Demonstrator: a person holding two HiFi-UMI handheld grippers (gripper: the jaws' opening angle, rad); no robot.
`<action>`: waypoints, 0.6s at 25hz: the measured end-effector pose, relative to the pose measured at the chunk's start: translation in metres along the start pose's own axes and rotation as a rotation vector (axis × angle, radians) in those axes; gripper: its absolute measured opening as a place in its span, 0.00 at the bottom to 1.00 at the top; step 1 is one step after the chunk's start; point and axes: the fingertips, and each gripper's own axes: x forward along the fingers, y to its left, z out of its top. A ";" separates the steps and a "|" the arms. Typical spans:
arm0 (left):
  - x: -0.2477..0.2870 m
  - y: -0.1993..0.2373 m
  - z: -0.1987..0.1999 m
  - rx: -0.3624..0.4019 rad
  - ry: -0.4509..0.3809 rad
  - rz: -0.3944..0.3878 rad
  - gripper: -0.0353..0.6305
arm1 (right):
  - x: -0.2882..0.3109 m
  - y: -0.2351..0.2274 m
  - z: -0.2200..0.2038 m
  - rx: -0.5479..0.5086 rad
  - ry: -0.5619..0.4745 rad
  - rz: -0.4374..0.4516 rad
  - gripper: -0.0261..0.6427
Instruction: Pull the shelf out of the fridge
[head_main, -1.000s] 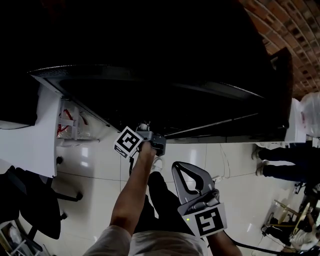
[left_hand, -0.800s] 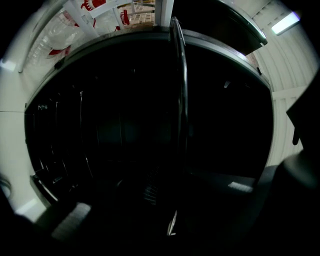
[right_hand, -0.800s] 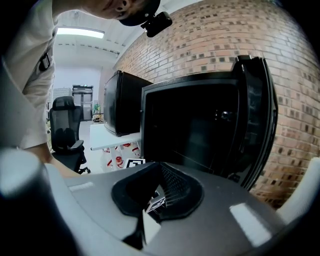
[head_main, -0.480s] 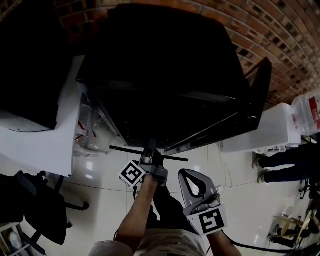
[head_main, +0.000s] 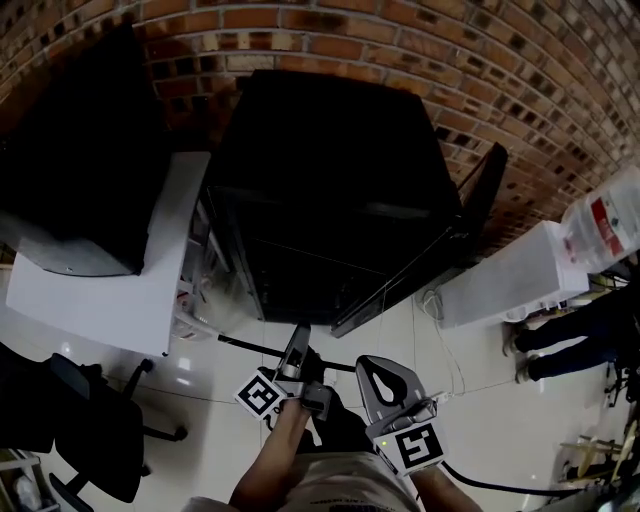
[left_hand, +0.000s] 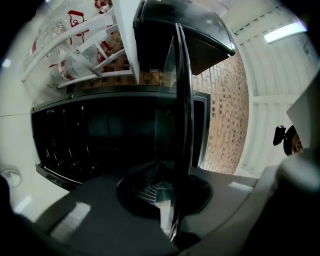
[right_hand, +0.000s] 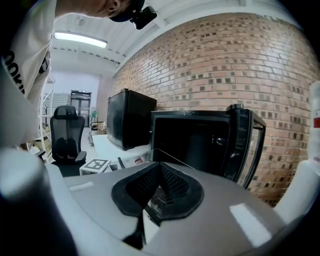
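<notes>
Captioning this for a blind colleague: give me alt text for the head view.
The left gripper holds a thin glass shelf pulled clear of an open black fridge, above a white tiled floor. A brick wall stands behind the fridge.

a brick wall (head_main: 400, 40) backs a white desk (head_main: 100, 290), with an office chair (head_main: 90, 430) near it.
</notes>
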 end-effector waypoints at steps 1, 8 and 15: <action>-0.004 -0.007 0.000 0.004 0.003 -0.012 0.07 | -0.003 0.003 0.001 -0.003 -0.002 0.000 0.05; -0.033 -0.060 -0.002 0.015 0.020 -0.088 0.07 | -0.026 0.018 0.023 -0.007 -0.072 -0.021 0.05; -0.057 -0.104 -0.002 0.071 0.041 -0.167 0.07 | -0.047 0.030 0.039 -0.046 -0.092 -0.029 0.05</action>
